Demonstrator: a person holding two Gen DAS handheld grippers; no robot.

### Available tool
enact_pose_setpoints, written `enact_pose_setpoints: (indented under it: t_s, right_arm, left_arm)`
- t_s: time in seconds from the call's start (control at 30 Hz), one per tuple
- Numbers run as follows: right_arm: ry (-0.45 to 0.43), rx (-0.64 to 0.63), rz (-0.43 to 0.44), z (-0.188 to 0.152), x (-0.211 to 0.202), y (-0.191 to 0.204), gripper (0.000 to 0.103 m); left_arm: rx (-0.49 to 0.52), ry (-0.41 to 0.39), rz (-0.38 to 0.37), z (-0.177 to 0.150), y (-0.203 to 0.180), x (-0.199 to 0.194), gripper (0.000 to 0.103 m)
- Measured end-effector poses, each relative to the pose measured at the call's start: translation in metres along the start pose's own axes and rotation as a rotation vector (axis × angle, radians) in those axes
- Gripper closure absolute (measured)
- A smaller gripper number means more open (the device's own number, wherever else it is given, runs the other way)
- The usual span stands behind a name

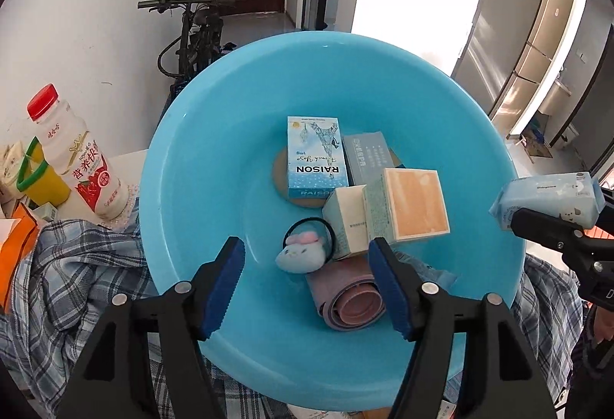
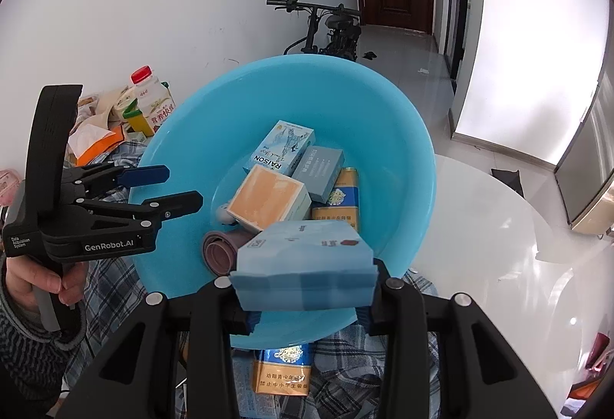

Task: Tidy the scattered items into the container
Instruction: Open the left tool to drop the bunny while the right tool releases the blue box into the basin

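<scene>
1. Left wrist view: the left gripper (image 1: 307, 284) hangs over the near side of the blue basin (image 1: 180, 165), its blue-padded jaws spread wide with nothing between them. Under them lie a plush toy (image 1: 298, 258) and a rolled mat (image 1: 351, 298), the roll's open end facing the camera. The RAISON box (image 1: 316, 158) lies flat, long axis running away from the camera, its print upside down. An orange-faced box (image 1: 416, 204) leans on its neighbours and hides part of them. At the right edge, the right gripper (image 1: 552, 223) carries a tissue pack (image 1: 548, 200), partly cut off.

2. Right wrist view: the right gripper (image 2: 305, 288) is clamped on the tissue pack (image 2: 303, 265), long axis crosswise between the jaws, over the basin's (image 2: 403, 135) near rim. The pack hides the fingertips and the basin floor behind. A yellow-blue carton (image 2: 282, 369) lies outside, on plaid cloth (image 2: 111, 288), half covered. Free basin floor shows on the right.
</scene>
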State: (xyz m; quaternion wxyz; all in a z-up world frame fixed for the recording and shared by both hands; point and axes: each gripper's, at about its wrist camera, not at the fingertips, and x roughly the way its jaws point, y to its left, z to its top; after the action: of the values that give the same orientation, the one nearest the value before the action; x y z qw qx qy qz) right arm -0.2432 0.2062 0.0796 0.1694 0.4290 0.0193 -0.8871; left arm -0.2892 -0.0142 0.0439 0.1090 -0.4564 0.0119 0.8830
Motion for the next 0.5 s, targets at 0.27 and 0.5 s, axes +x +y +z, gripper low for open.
enact_pose_setpoints:
  t_s: [0.27, 0.5]
  right_arm:
    - [0.076, -0.064, 0.000, -0.006, 0.015, 0.011, 0.067]
    - [0.109, -0.124, -0.038, -0.006, 0.024, 0.022, 0.067]
  left_arm:
    - [0.042, -0.054, 0.087, -0.011, -0.004, -0.016, 0.033]
    - [0.068, -0.071, 0.091, -0.019, -0.011, -0.022, 0.033]
